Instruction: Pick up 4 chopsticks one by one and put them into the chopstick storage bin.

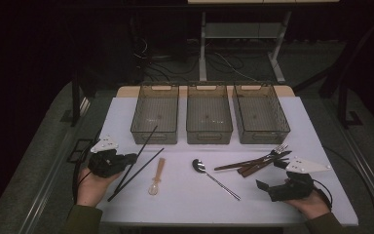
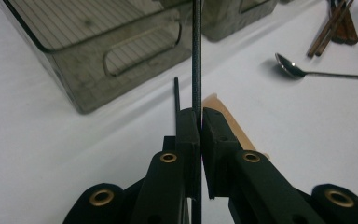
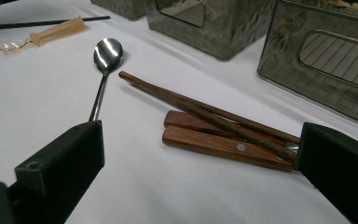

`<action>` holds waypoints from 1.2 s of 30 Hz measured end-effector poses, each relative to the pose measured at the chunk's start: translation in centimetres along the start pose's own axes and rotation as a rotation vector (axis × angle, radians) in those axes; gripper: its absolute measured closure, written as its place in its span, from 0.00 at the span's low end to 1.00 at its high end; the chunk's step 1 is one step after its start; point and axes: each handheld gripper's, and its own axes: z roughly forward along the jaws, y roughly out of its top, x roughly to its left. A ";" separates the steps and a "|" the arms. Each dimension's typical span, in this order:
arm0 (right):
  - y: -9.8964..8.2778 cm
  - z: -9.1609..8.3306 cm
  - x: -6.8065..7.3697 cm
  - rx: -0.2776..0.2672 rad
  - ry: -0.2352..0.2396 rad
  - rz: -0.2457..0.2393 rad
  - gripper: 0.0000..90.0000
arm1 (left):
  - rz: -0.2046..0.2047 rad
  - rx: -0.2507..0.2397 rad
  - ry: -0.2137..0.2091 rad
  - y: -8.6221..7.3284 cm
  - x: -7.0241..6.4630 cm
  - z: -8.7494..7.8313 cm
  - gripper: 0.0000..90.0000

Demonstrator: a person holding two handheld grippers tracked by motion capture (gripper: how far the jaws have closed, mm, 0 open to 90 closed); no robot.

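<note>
Left gripper [image 2: 200,116]: fingers clenched tight on a thin black chopstick [image 2: 196,56], which stands straight up between the pads in the left gripper view and runs on past them below. From the high view the held chopstick [image 1: 143,146] slants from the gripper [image 1: 129,158] up toward the front wall of the left bin [image 1: 155,113], its tip at that bin's near edge. A second black chopstick [image 1: 136,174] lies on the white table [image 1: 185,200] just beside the first, roughly parallel, not in the grip. A small spoon with a tan handle and clear bowl [image 1: 157,177] lies just right of the chopsticks; its handle shows right behind the fingers in the left gripper view. Right gripper [image 3: 200,154]: fingers released, spread wide, nothing between the pads, held low over the table near the right edge. Ahead of it lie two brown wooden chopsticks [image 3: 205,109] crossing over two wooden-handled pieces of cutlery [image 3: 223,144]; a fork [image 1: 278,148] head shows at the far end of that pile in the high view. A metal spoon [image 1: 213,177] lies alone at mid-table, bowl toward the bins. Three smoky translucent bins stand in a row at the far side: the left one, the middle bin [image 1: 209,113] and the right bin [image 1: 260,113].
</note>
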 end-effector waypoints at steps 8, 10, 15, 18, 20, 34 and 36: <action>0.0 0.0 0.0 0.002 -0.001 0.005 0.01 | 0.001 -0.047 0.001 1.1 0.0 -0.6 0.96; 0.0 0.0 0.0 0.002 -0.001 0.006 0.01 | -0.001 -0.063 0.000 1.5 0.0 -0.7 0.96; 0.0 0.0 0.0 -0.001 -0.004 0.007 0.01 | 0.005 -0.097 0.003 2.7 0.1 -1.1 0.95; 0.0 0.0 0.0 -0.001 -0.003 0.005 0.01 | 0.006 -0.123 0.005 3.6 0.2 -1.1 0.95; 0.0 0.1 0.0 0.002 -0.005 0.010 0.01 | 0.014 -0.134 0.006 4.1 0.3 -1.1 0.95; -0.1 0.1 0.0 0.003 -0.007 0.000 0.01 | -0.025 -0.220 0.016 6.9 1.8 -0.7 0.95; -0.1 0.1 0.0 0.002 -0.009 0.004 0.01 | -0.014 -0.227 0.025 7.5 2.0 -0.7 0.95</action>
